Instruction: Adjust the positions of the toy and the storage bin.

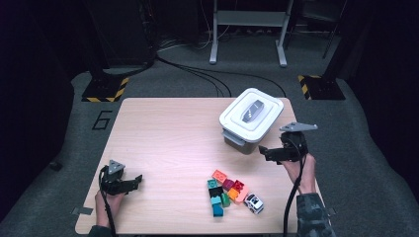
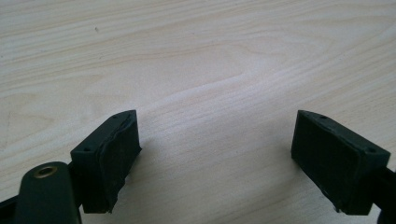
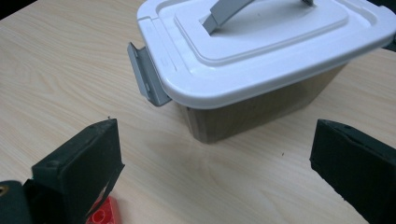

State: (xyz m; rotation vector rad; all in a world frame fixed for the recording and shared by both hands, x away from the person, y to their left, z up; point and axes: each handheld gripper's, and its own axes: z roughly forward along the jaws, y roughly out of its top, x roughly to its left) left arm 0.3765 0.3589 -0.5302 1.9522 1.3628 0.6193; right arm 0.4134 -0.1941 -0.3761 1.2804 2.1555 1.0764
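Dark floor surrounds the bench (image 1: 163, 133). Near its far right corner the box (image 1: 251, 118) (lid latched) is approached by the right tool (image 1: 263, 151), spread and empty; its latch (image 3: 145, 74) must be released next.

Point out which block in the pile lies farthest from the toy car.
The orange block, at the pile's far left tip toward the lidded box. The other blocks all lie closer to the toy car at the near right.

A black "6" is marked on the grey floor (image 1: 59, 148).
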